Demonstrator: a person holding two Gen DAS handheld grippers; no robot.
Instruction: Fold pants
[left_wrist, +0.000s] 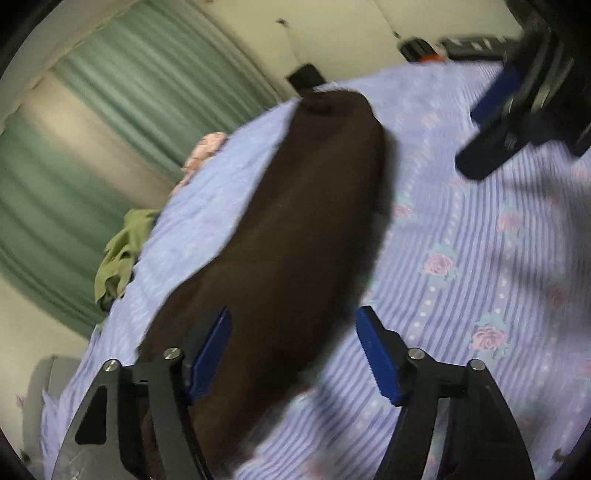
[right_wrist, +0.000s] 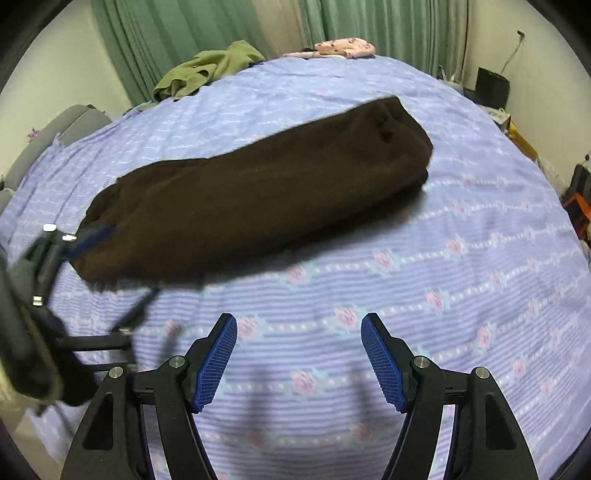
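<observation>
Dark brown pants (left_wrist: 295, 221) (right_wrist: 258, 195) lie as one long narrow band on a lilac floral bedsheet (left_wrist: 461, 240) (right_wrist: 406, 295). My left gripper (left_wrist: 295, 332) hangs over the near end of the band, jaws wide apart. Its left pad (left_wrist: 210, 354) is above the cloth and its right pad (left_wrist: 380, 358) above the sheet, neither pressing. In the right wrist view the left gripper (right_wrist: 110, 273) is a blur at that end of the pants. My right gripper (right_wrist: 299, 332) (left_wrist: 471, 142) stands open over bare sheet, well short of the pants, with nothing between its fingers.
A crumpled green garment (right_wrist: 210, 66) (left_wrist: 122, 254) and a pink patterned one (right_wrist: 343, 48) (left_wrist: 207, 147) lie at the far edge of the bed. Green curtains (right_wrist: 166, 33) hang behind. A grey seat (right_wrist: 62, 129) stands at the left, a black box (right_wrist: 491, 88) at the right.
</observation>
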